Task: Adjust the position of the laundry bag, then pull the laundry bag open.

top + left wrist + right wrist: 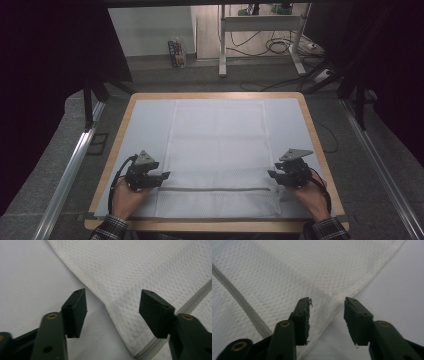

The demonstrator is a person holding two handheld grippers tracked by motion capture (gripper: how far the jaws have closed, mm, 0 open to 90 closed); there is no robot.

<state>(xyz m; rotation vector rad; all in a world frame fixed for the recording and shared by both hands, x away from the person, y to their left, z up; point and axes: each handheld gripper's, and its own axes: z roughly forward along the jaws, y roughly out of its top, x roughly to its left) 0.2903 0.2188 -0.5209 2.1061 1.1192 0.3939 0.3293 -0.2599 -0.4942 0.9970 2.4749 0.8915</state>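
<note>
The white mesh laundry bag (217,150) lies flat and spread across the grey mat (150,120) on the table (312,130), its grey zipper (215,189) running across near the person's edge. Both grippers sit at the ends of a fold line just above that zipper, and both are released. The left gripper (162,176) has its jaws apart with the bag's left edge lying between them, untouched by the pads. The right gripper (272,175) likewise stands open over the right edge, gripping nothing.

The biggest risk, I judge, is the bag itself: it is thin, slack mesh, so a pinch could take just the top layer, or catch the mat with it, and the bag would then drag crooked. Next, the two hands could lift unevenly and skew whatever fold comes next. Smaller still, the mesh could snag: the right gripper's inner pad (305,315) looks frayed, with a stray thread at its tip.

Hard to tell: whether the lower jaws touch the mat, how many layers lie at the edges, and where the zipper's slider sits. The near corners of the bag are partly covered by the person's hands in the high view.
</note>
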